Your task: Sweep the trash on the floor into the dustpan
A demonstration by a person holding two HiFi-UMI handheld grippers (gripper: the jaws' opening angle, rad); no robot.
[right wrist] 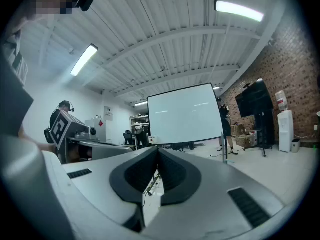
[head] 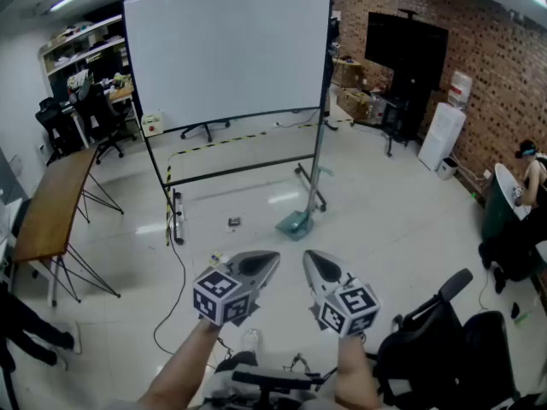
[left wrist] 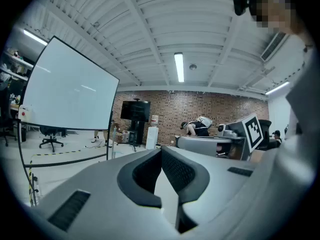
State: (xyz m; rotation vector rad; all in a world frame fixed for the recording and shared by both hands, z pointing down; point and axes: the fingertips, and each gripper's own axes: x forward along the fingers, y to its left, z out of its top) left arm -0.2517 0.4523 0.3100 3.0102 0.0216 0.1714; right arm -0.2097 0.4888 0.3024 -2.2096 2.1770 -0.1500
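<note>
A teal dustpan [head: 296,223] with an upright handle stands on the floor beside the whiteboard's right foot. Left of it lies a small dark piece of trash [head: 233,222]. My left gripper [head: 272,257] and right gripper [head: 308,256] are held side by side at waist height, well short of both, each shut with nothing between its jaws. In the left gripper view the jaws' tips meet [left wrist: 161,149]. In the right gripper view they meet too [right wrist: 158,149]. Both grippers point level across the room.
A large whiteboard [head: 226,54] on a wheeled stand fills the middle. A folding table [head: 51,203] stands at the left and a cable [head: 175,267] trails over the floor. A black chair [head: 436,340] is close on my right. A person [head: 530,186] sits at the far right.
</note>
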